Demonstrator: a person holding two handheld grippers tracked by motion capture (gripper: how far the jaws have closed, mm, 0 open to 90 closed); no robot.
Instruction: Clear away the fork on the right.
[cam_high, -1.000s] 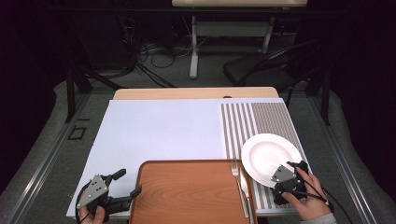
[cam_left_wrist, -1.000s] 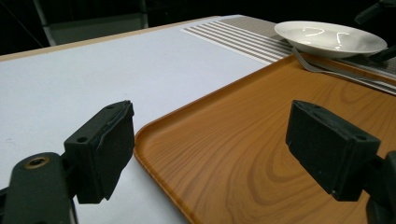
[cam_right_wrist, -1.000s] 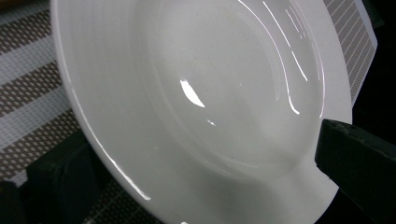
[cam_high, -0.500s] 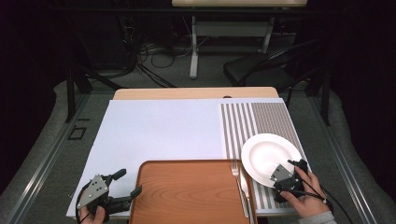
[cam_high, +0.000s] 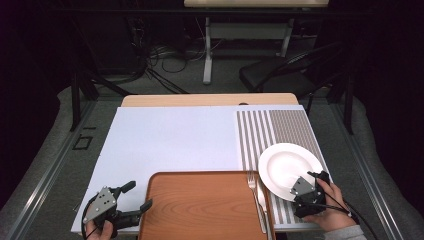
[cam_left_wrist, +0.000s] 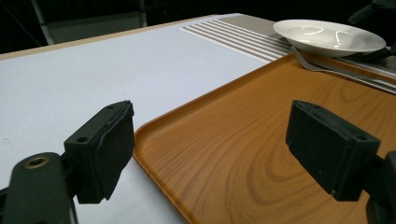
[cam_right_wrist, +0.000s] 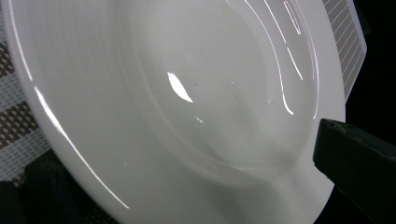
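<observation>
White plate (cam_high: 287, 166): seen from the high view on the striped placemat (cam_high: 280, 130) at the near right of the counter (cam_high: 165, 135), its near rim overlapped by the right gripper (cam_high: 308, 188).
Plate detail: in the right gripper view the glossy bowl of the plate (cam_right_wrist: 187, 93) is seen at close range, with one black jaw under the rim at lower left and the other over the rim at right; the rim is taken to be gripped between them.
Wooden tray (cam_high: 205, 205): laid at the near middle of the counter, just left of the plate; its grain and raised lip are made out in the left gripper view (cam_left_wrist: 261, 140), which the high view leaves flat.
Fork (cam_high: 256, 195): laid along the tray's right edge, beside the plate; seen again in the left gripper view (cam_left_wrist: 322, 67) between tray and plate.
Left gripper (cam_high: 134, 196): held at the near left, its jaws spread wide on either side of the tray's near left corner, nothing touched; in its own view the lip of the tray is seen between the two pads.
Left hand (cam_high: 102, 229): seen at the bottom edge, wrapped around the gripper's body, the gripper pointed to the right and slightly far.
Right hand (cam_high: 327, 210): brought in from the near right, a grey sleeve at the edge, the gripper pointed far and left onto the plate's near rim.
White mat (cam_high: 170, 135): spread over the left and middle of the counter, under the tray's far edge.
</observation>
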